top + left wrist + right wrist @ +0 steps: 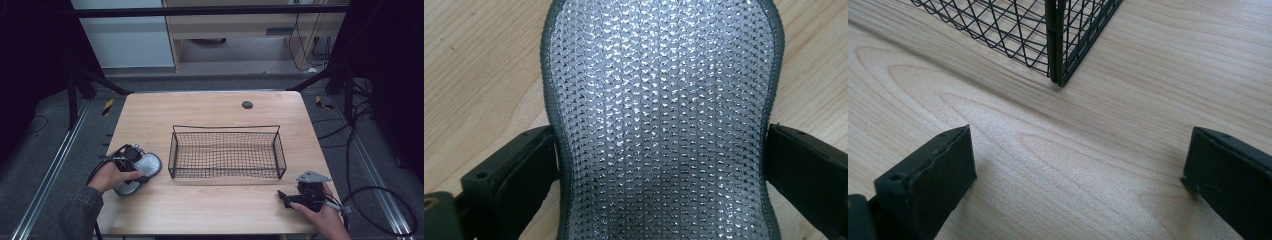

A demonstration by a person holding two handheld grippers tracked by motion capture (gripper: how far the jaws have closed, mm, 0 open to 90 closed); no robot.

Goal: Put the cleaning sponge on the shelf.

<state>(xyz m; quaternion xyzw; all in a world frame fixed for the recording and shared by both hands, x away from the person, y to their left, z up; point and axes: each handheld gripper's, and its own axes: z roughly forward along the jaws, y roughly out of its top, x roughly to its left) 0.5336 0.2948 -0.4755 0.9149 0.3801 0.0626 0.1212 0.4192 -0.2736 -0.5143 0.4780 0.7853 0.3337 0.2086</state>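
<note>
Your left tongs (134, 167) sit near the table's (210, 107) 8 o'clock edge, over a silvery mesh pad (142, 170) with a dark grey stitched border. In the left gripper view the two black jaws stand on either side of the mesh pad (659, 120) at its narrower waist, their inner faces right against the border; it reads as a grip on the pad, which lies flat on the pale wood. The pad's woven face glints under the light, and its far end widens and rounds off toward 12 o'clock in that view.

From the high view, the pad rests just beside the short left wall of a black wire basket (226, 151), which stands at the middle of the table, its long sides running 9 to 3 o'clock. Pad and basket do not appear to touch.

Your right tongs (286, 197) are at about 5 o'clock on the table, low over the wood, pointing toward 9 o'clock, well apart from the pad. In the right gripper view the right tongs (1078, 175) are spread wide with bare wood between the jaws, and a corner of the basket (1055, 40) stands ahead at 12 o'clock.

A small dark round disc (247, 104) lies on the table near its 12 o'clock edge.
</note>
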